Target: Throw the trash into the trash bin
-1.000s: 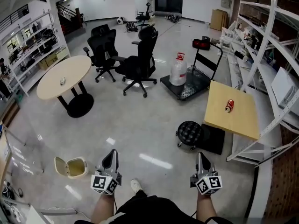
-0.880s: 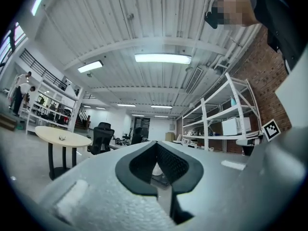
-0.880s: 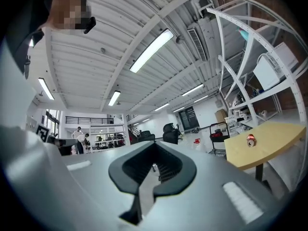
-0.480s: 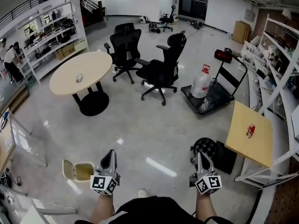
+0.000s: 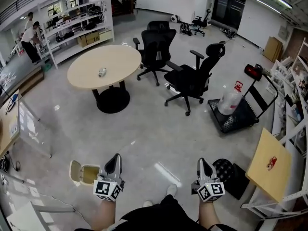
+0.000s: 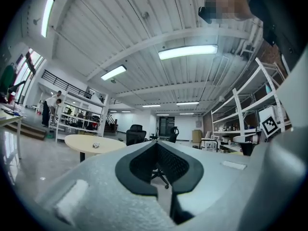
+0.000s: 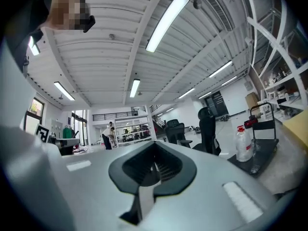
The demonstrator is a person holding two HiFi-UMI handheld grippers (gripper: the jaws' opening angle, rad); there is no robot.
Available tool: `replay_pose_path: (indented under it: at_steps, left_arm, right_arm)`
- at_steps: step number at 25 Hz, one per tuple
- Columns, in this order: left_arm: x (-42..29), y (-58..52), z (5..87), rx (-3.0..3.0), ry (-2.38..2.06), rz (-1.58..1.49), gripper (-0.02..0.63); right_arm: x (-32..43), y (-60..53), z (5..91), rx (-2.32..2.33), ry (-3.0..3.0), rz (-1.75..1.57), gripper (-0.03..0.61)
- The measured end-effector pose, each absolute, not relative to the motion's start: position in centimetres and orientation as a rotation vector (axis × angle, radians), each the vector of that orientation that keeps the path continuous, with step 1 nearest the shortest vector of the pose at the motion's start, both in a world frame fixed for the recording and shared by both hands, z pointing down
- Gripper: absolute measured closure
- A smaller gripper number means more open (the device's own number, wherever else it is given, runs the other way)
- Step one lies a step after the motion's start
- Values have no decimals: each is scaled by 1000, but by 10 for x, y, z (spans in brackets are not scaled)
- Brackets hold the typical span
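The trash I can pick out is two small cans. A pale one lies on its side on the round table (image 5: pixel 79 83), the can (image 5: pixel 102 72) sitting well in from the rim, and a red can (image 5: pixel 272 162) lies on the square wooden table (image 5: pixel 260 177) off to the right. Both look like empty drink cans, so I'd expect them to be light, thin-walled, easy to dent and inclined to roll. A grip across the middle of the body with modest squeeze seems safest. The trash bin (image 5: pixel 89 166) stands on the floor just ahead of the left gripper (image 5: pixel 114 159), its flip lid tipped open. That gripper's jaws are pressed together with nothing between them, and the right gripper (image 5: pixel 202 162) is closed and empty too. The floor towards the round table is wide and bare. Two black office chairs (image 5: pixel 192 78) crowd its far side, and a black stool (image 5: pixel 226 170) and a cart (image 5: pixel 240 119) narrow the way to the square table.
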State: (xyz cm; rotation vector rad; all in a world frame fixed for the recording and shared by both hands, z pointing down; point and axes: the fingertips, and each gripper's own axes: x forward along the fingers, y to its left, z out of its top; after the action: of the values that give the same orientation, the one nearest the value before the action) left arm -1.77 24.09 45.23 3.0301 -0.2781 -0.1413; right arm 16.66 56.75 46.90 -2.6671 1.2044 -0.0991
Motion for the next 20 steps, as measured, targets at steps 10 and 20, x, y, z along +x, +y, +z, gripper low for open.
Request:
replay_pose_path:
  at_steps: [10,20]
  left_arm:
    - [31,156,436,3014,-597,-213,609]
    - [156,101,427,2980,-760,-229,609]
  right_arm:
    - [293,433,471,-2524,1493,-100,574]
    - [434,332,458,-2397,1712,-95,574]
